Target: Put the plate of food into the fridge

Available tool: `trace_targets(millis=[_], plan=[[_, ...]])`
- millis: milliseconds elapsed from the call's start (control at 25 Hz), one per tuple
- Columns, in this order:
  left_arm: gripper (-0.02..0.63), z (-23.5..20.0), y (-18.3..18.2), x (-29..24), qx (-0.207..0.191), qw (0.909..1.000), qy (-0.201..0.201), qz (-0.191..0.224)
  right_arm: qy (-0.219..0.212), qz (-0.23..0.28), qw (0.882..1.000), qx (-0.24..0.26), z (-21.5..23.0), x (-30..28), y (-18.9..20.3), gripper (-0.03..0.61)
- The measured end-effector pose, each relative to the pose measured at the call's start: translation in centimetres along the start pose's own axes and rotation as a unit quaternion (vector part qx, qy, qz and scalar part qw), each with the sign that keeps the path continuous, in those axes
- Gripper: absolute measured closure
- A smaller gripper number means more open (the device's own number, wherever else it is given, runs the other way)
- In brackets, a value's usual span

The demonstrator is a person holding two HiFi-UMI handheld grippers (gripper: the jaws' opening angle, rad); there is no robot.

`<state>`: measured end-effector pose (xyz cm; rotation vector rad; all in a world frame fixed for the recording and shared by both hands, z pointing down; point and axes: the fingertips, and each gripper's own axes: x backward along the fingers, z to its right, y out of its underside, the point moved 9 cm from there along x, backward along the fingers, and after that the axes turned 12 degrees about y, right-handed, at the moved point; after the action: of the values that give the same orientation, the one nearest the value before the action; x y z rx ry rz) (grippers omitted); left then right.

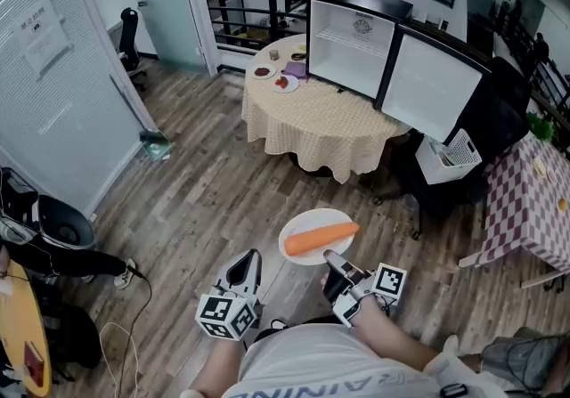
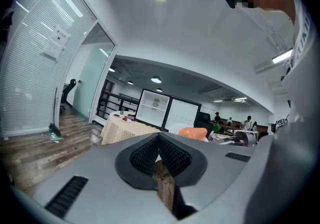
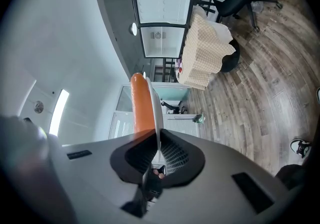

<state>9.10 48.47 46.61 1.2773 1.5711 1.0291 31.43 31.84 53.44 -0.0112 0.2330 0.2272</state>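
Observation:
A white plate (image 1: 313,237) with a long orange carrot (image 1: 321,238) on it hangs in the air over the wooden floor. My right gripper (image 1: 330,259) is shut on the plate's near rim. In the right gripper view the plate (image 3: 157,110) runs edge-on out from between the pads, with the carrot (image 3: 141,101) on its left side. My left gripper (image 1: 248,264) is beside the plate on the left, shut and holding nothing; its tips (image 2: 159,140) meet. The fridge (image 1: 352,47) stands far ahead on a round table, its door (image 1: 430,85) swung open to the right.
The round table (image 1: 322,125) has a beige cloth and small plates of food (image 1: 284,82) at its far left. A black office chair (image 1: 495,120) and a white basket (image 1: 460,150) stand right of it. A checked table (image 1: 533,200) is at the right, and a glass partition (image 1: 53,76) at the left.

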Motion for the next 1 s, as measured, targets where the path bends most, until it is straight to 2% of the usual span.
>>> trace_targets(millis=[240, 480, 720, 1000], plan=[[0.604, -2.8, 0.2, 3.0, 0.007, 0.9999, 0.008, -0.003, -0.006, 0.036, 0.999, -0.014, 0.0, -1.1, 2.1, 0.543], [0.604, -4.5, 0.0, 2.4, 0.013, 0.9997, 0.021, -0.001, 0.006, 0.033, 0.999, -0.012, -0.2, -2.0, 3.0, 0.543], [0.605, -6.6, -0.9, 0.6, 0.012, 0.9999, 0.010, 0.000, 0.000, 0.026, 1.000, -0.016, -0.6, -5.2, 1.0, 0.543], [0.604, -10.8, -2.8, -3.4, 0.012, 0.9998, -0.013, 0.003, -0.013, 0.013, 1.000, -0.010, -1.9, -10.4, -3.7, 0.543]])
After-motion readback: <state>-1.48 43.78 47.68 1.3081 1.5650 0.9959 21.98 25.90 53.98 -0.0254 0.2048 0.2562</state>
